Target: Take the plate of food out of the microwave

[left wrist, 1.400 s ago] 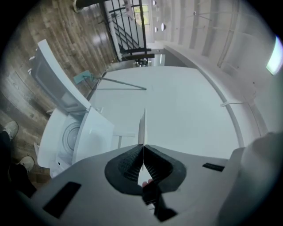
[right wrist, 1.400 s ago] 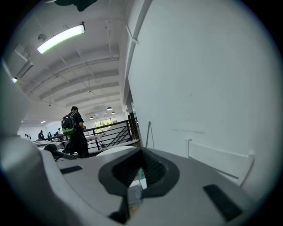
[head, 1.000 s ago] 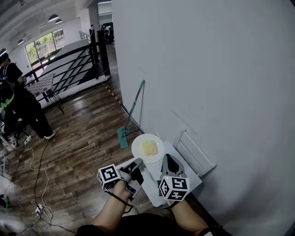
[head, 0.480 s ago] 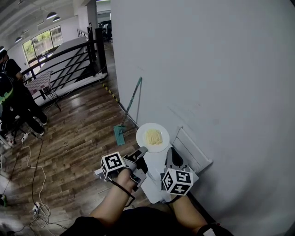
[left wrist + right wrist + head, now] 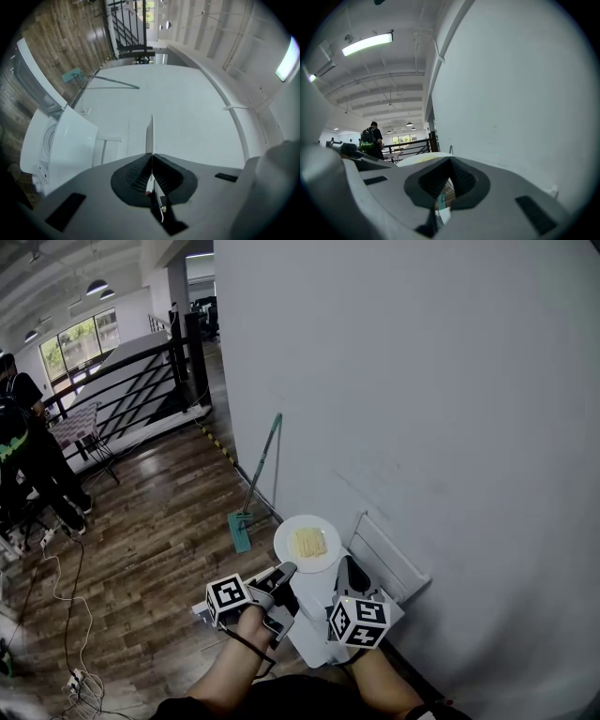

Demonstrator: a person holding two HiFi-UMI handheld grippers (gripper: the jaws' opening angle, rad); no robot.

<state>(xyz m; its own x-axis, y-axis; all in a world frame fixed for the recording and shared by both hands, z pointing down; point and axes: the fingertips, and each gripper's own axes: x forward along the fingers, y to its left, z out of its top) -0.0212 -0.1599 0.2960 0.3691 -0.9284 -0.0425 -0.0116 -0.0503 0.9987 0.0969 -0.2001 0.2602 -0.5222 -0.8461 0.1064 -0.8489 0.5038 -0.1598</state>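
Left gripper [image 5: 286, 570]: jaws clamped tight on the near rim of the plate [image 5: 285, 538]. Right gripper [image 5: 349, 564]: jaws a narrow slit apart, nothing between them, tips just beside the plate's rim. Count: two grippers, one plate, one yellow food portion [image 5: 307, 543], one microwave [image 5: 314, 622]. The plate lies ahead of both grippers, outside the microwave

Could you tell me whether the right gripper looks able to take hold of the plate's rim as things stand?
Probably yes: the right gripper is empty with jaws apart, the plate lies close on its left with nothing between, and the left gripper clamps only the near rim.
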